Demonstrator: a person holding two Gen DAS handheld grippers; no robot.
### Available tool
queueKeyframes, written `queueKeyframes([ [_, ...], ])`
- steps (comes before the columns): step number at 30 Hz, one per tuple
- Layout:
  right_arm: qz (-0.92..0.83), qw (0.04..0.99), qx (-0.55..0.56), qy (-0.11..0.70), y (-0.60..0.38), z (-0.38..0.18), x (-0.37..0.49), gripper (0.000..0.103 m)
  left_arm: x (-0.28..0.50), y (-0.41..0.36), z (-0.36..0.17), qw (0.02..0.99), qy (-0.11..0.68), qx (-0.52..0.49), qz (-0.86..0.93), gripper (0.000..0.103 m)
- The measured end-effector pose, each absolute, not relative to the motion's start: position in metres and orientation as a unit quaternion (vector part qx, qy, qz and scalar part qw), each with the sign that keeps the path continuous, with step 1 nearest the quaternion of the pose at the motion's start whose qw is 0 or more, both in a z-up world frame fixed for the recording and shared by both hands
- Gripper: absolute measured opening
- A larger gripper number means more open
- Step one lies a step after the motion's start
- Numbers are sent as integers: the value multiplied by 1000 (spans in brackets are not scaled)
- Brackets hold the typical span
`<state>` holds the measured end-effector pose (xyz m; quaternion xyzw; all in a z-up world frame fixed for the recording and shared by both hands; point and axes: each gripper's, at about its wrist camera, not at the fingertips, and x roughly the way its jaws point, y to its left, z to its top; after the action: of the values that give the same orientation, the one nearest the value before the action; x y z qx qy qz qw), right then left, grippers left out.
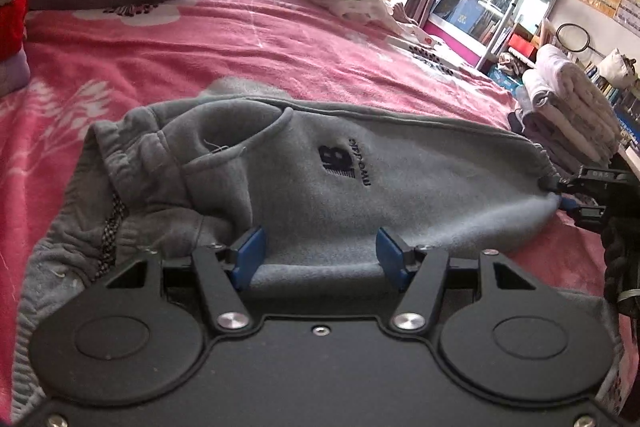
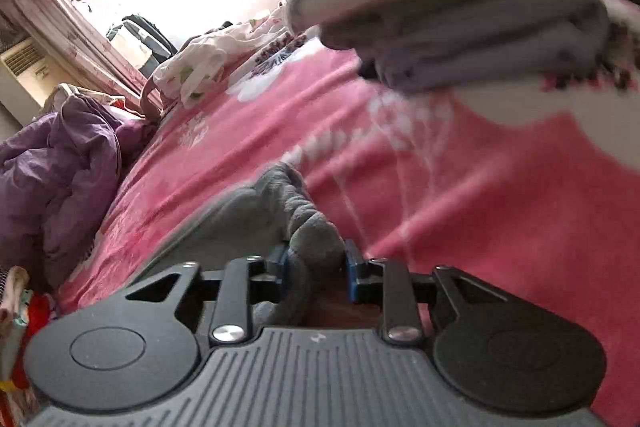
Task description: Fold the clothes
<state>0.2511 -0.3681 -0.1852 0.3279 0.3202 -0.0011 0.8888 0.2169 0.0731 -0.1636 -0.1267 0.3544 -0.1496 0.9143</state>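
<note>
A pink floral bedspread (image 1: 280,39) is spread under grey sweatpants (image 1: 400,187), doubled over but not yet compact. Beyond them, a stack of folded clothes (image 1: 572,107) is seen finished. Their near fold is straddled by the spread left gripper (image 1: 320,255); their gathered cuff is pinched by the right gripper (image 2: 316,267).

Left gripper (image 1: 318,251) angled downward, blue pads (image 1: 251,247) apart with grey fabric bunched between them, right gripper (image 2: 316,263) at its 3 o'clock, rolled, jaws pinching a grey cuff
</note>
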Motion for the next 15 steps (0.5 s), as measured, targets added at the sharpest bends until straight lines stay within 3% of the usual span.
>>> queueKeyframes([
  [2, -14, 898, 316, 307, -368, -177, 246, 47, 216, 73, -162, 915, 351, -126, -151, 60],
  [9, 10, 937, 216, 275, -342, -133, 236, 47, 202, 60, -145, 927, 307, -107, -187, 60],
  [11, 50, 935, 203, 287, -328, -127, 235, 47, 195, 49, -141, 927, 297, -86, -211, 55],
  [15, 73, 927, 171, 325, -300, -139, 240, 46, 197, 27, -156, 912, 346, -42, -217, 52],
])
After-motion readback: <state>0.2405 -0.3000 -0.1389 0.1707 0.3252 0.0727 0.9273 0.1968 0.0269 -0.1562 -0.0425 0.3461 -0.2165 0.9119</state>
